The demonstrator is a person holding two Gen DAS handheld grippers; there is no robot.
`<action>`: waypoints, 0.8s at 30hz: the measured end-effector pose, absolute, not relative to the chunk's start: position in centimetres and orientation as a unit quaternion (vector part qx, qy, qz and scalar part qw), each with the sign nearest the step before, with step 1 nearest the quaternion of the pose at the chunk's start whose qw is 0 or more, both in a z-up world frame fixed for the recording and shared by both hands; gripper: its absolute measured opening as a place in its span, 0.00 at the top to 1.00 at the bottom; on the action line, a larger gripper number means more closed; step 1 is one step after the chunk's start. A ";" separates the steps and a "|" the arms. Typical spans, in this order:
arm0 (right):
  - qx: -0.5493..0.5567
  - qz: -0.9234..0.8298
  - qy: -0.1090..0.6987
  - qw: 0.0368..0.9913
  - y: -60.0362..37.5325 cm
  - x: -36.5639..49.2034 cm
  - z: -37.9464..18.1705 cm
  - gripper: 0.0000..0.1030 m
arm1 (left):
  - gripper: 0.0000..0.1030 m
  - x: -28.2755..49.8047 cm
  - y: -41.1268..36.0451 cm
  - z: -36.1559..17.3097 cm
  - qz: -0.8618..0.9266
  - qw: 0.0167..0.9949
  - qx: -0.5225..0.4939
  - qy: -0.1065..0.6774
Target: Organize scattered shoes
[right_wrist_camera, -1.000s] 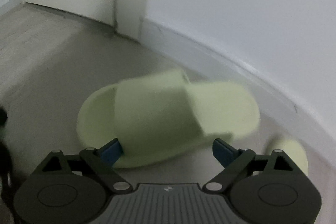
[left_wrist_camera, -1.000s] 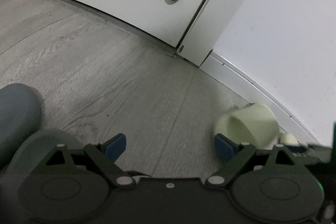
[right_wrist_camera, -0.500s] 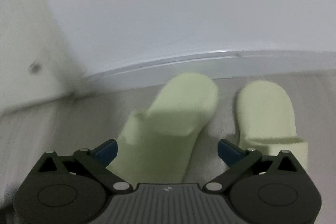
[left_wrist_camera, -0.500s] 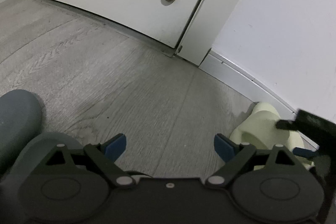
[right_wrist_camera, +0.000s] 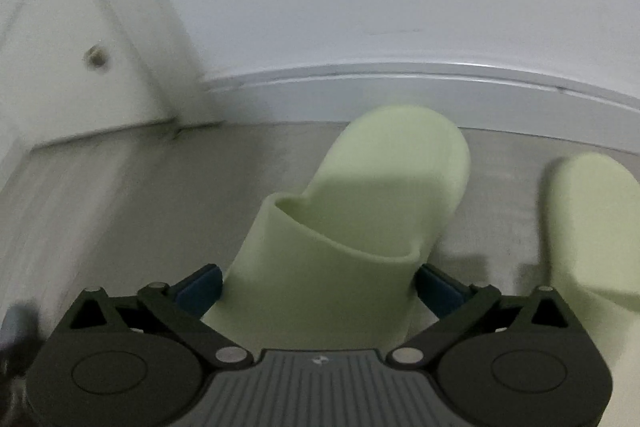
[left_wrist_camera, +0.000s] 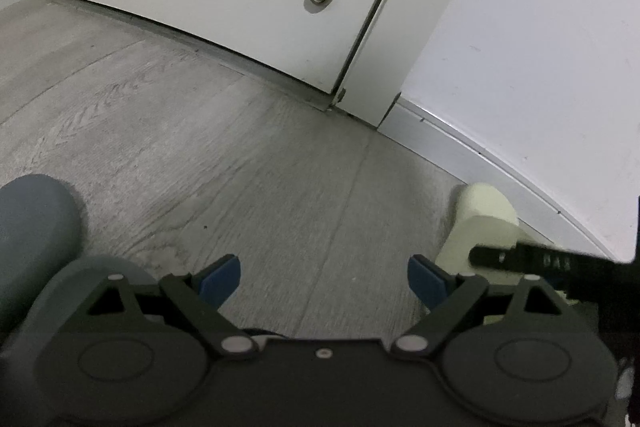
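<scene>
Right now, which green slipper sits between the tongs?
The left slipper, toe toward the baseboard, sits between the right tongs. The other slipper lies off to their right.

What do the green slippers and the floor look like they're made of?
Slippers and: probably moulded foam or soft rubber, matte pale green; thick one-piece strap and sole, rounded edges, no seams or stitching visible. Floor: grey wood-grain planks, likely laminate or vinyl rather than solid wood; printed-looking grain, thin plank joints, low sheen. Hard to say for certain by sight.
</scene>
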State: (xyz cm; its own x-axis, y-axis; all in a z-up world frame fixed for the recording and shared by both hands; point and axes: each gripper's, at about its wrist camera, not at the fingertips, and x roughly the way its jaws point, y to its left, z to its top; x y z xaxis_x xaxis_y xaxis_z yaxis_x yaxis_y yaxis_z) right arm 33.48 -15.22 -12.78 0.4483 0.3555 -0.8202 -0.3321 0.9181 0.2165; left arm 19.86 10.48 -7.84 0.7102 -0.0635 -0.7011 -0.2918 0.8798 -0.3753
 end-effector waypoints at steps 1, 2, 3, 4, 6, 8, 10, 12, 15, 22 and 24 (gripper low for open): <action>0.006 0.215 0.489 0.845 -14.9 33.0 -12.7 0.02 | 0.11 19.9 10.4 -7.8 0.064 0.894 -0.236 0.375; -0.003 0.231 0.493 0.839 -14.3 32.4 -12.7 0.02 | 0.11 19.9 10.4 -7.9 0.063 0.894 -0.236 0.375; -0.012 0.242 0.495 0.835 -13.8 31.8 -12.8 0.04 | 0.11 19.9 10.4 -7.9 0.063 0.894 -0.235 0.375; -0.018 0.248 0.493 0.834 -13.4 31.3 -12.7 0.04 | 0.11 19.9 10.4 -7.9 0.063 0.894 -0.235 0.376; -0.023 0.258 0.491 0.832 -12.5 30.2 -12.3 0.06 | 0.11 19.9 10.5 -7.9 0.062 0.893 -0.236 0.377; -0.020 0.263 0.470 0.842 -12.7 29.7 -11.5 0.05 | 0.11 19.8 10.6 -8.0 0.061 0.893 -0.238 0.377; -0.016 0.266 0.434 0.861 -13.5 29.0 -10.2 0.05 | 0.11 19.9 10.6 -8.0 0.060 0.893 -0.239 0.377; -0.017 0.257 0.389 0.885 -14.8 28.1 -8.6 0.01 | 0.11 19.9 10.6 -8.0 0.060 0.893 -0.239 0.377; -0.054 0.187 0.333 0.923 -18.4 26.8 -6.7 0.00 | 0.11 19.8 10.6 -8.0 0.060 0.894 -0.239 0.375; -0.071 0.052 0.363 0.928 -27.5 26.0 -9.2 0.00 | 0.11 19.9 10.1 -7.9 0.062 0.897 -0.223 0.376; -0.030 0.062 0.382 0.922 -28.7 26.2 -10.3 0.00 | 0.11 19.9 9.8 -7.7 0.061 0.900 -0.212 0.375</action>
State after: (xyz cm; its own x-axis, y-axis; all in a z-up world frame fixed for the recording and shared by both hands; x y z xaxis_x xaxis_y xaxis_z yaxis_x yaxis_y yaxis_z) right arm 26.17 -28.68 -10.33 0.7005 0.0918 -0.7078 -0.1370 0.9905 -0.0072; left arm 19.89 9.76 -7.74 0.7106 -0.0492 -0.7019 -0.2688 0.9029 -0.3354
